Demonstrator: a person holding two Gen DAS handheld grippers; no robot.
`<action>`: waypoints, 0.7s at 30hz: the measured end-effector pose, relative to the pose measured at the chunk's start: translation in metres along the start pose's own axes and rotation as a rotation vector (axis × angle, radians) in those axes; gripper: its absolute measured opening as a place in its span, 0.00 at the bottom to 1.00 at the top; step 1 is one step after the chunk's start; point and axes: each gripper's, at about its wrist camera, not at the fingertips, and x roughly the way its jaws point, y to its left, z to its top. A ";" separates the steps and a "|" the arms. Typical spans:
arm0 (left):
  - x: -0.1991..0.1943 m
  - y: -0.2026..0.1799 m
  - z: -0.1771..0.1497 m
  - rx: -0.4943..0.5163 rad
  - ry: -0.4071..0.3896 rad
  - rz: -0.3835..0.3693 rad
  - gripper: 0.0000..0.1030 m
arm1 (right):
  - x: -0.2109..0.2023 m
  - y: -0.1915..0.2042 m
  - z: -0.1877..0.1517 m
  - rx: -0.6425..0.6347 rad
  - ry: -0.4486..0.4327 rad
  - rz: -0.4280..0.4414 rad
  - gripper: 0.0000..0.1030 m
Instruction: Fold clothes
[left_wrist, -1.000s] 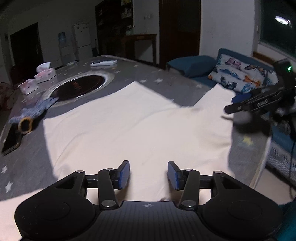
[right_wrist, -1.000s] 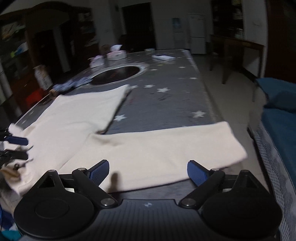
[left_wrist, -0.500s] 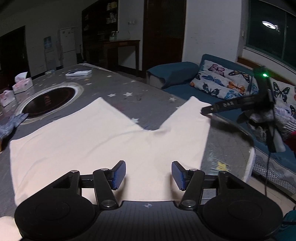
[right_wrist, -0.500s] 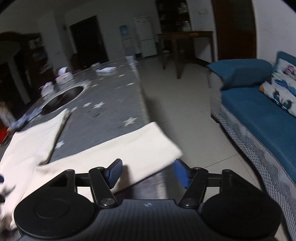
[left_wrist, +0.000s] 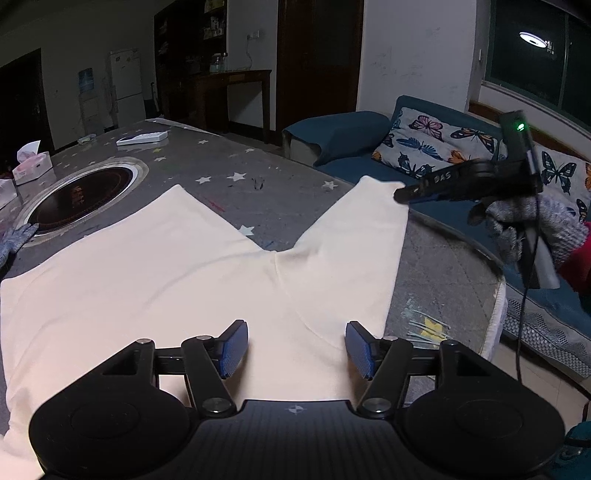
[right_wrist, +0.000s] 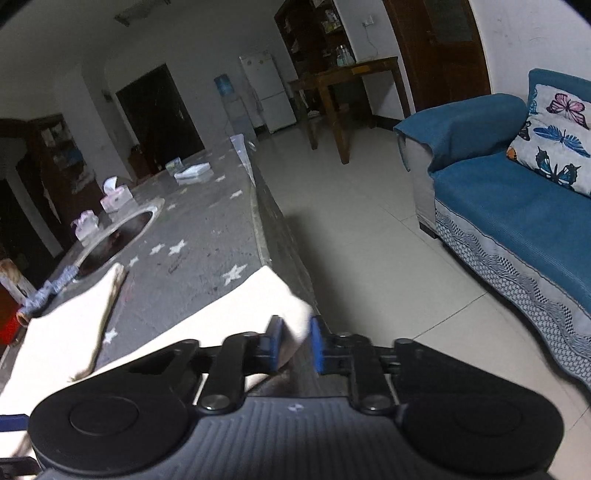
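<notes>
We are working on a cream garment (left_wrist: 177, 273), which is lying spread flat on the grey star-patterned table (left_wrist: 258, 177), one sleeve (left_wrist: 354, 236) reaching toward two o'clock at the table's edge. No fold is showing in it yet, so we judge nearly all the folding is still ahead.

Our right tool (right_wrist: 294, 343) is narrowing around the sleeve's end corner, cloth lying between its blue pads; motion blur is hiding whether the pinch is complete. Our left tool (left_wrist: 295, 347) is hovering spread wide above the garment's near edge, gripping nothing.

The left view is showing the whole garment and our gloved right hand (left_wrist: 532, 229). Only the right view is showing the cloth between the pads, plus the floor and blue sofa (right_wrist: 517, 206) at three o'clock.
</notes>
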 end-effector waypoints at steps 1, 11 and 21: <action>0.001 -0.001 0.000 0.001 0.002 0.003 0.62 | -0.002 -0.001 0.001 0.006 -0.007 0.006 0.10; 0.001 0.004 -0.004 -0.016 0.002 0.018 0.67 | -0.034 0.027 0.025 -0.040 -0.104 0.099 0.06; -0.006 0.011 -0.007 -0.027 -0.014 0.031 0.67 | -0.060 0.078 0.046 -0.109 -0.160 0.239 0.05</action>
